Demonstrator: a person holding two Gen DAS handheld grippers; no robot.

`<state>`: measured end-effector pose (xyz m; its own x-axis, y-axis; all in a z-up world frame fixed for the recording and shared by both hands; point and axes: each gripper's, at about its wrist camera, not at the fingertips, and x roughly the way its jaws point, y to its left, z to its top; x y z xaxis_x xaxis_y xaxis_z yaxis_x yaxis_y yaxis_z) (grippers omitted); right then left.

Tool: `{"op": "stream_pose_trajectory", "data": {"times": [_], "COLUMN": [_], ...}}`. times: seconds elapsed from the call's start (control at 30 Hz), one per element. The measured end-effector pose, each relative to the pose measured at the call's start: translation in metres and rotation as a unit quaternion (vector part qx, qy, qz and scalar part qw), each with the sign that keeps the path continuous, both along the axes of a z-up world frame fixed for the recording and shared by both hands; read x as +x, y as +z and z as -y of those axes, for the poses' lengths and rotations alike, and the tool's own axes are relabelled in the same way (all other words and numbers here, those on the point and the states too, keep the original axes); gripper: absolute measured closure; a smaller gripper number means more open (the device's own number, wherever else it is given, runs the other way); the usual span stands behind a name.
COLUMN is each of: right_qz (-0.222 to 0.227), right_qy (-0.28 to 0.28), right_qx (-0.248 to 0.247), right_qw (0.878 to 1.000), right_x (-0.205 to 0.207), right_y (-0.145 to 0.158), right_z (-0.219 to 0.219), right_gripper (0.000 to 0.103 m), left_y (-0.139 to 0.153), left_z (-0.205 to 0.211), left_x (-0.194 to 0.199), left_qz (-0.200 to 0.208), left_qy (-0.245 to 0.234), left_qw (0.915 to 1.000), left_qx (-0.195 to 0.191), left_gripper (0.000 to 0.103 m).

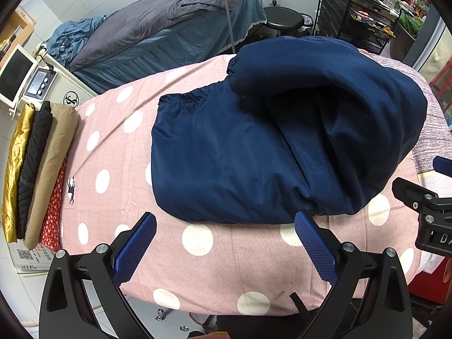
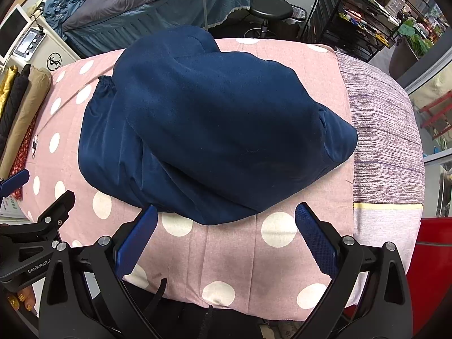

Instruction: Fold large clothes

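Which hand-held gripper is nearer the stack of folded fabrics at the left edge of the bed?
Left. The left hand-held gripper hovers open over the polka-dot sheet, nearer the folded fabrics. The right hand-held gripper sits farther right, also open.

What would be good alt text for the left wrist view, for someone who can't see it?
A navy blue garment, partly folded over itself, lies on a pink polka-dot cover, with the open left gripper hanging just short of its near edge, holding nothing. A stack of folded clothes sits at the left edge.
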<state>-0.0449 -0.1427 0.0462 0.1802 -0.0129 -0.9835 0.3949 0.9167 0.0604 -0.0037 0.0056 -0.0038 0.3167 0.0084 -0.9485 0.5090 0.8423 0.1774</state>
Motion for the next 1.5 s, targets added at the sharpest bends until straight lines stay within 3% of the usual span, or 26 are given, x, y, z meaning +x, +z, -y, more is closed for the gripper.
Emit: {"op": "stream_pose_trajectory", "data": {"times": [0.6,0.73,1.1,1.5], "right_qz": [-0.003,0.01,0.092,0.1], "right_qy": [0.002,-0.001,-0.055,-0.115], "right_qx": [-0.003,-0.001,0.027,0.015], "right_qw": [1.0,1.0,0.994,0.988], "right_x": [-0.001,-0.002,-0.019,-0.011], "right_y": [-0.003,-0.002,0.017,0.015], "right_z": [-0.002,-0.001,0.02,0.076], "right_gripper": [0.007,0.007,0.007,0.007], "left_y": [-0.004,0.0,0.028,0.022], "left_z": [-0.001,0.001,0.012,0.018], "left_x": [0.001,-0.003,-0.011,-0.003], "left_qz": [-0.004,0.013,0.05,0.039], "left_qy": [-0.002,-0.008,-0.034,-0.041], "left_qw": [1.0,0.9998,0.9982,0.9984], "left_qx": [0.002,0.009,-0.001,0.001], "left_gripper": [0.007,0.007,0.007,0.007]}}
